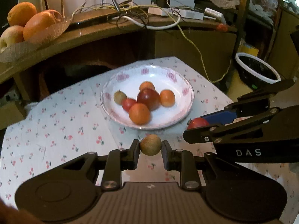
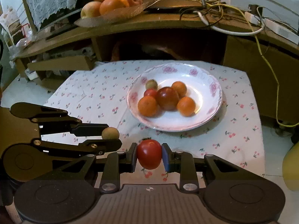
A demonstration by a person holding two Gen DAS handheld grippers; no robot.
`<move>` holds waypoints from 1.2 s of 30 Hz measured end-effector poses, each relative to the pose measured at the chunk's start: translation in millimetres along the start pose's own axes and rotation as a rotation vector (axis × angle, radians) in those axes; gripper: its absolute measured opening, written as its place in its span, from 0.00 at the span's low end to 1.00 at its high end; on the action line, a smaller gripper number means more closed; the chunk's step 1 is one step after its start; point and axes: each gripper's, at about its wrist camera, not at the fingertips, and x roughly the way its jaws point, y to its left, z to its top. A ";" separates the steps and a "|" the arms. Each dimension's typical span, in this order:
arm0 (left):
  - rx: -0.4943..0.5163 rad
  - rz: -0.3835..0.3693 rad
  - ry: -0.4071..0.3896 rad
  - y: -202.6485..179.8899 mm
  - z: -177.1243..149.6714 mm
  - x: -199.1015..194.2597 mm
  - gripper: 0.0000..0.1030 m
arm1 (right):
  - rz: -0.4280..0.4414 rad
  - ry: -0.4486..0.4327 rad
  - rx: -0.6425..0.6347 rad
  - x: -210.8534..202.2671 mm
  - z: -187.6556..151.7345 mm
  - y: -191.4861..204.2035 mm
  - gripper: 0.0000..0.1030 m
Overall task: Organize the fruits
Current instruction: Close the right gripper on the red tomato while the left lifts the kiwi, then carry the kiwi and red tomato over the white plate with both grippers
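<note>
One piece of lettering is being shown: "DAS", in pale capitals with wide gaps between them, is being displayed on the black side of the right gripper (image 1: pixel 198 120), seen from the left wrist camera to the right of the left tool's fingertips. No other word, number or brand mark is being made out in either view.

left wrist view riding close behind its own tool (image 1: pixel 150 145), angled down across the worktop (image 1: pixel 56 130), right wrist view likewise from just to its right, both facing the plate (image 2: pixel 214 100), each catching the other tool at its edge
</note>
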 end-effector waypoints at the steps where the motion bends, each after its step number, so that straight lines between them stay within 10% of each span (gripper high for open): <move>1: -0.002 0.004 -0.006 0.4 4.1 1.0 0.30 | -0.003 -0.005 0.001 -0.4 1.3 -1.1 0.27; 36: 0.030 0.056 -0.059 19.4 72.3 72.6 0.28 | -0.084 -0.088 0.085 51.4 66.2 -59.5 0.29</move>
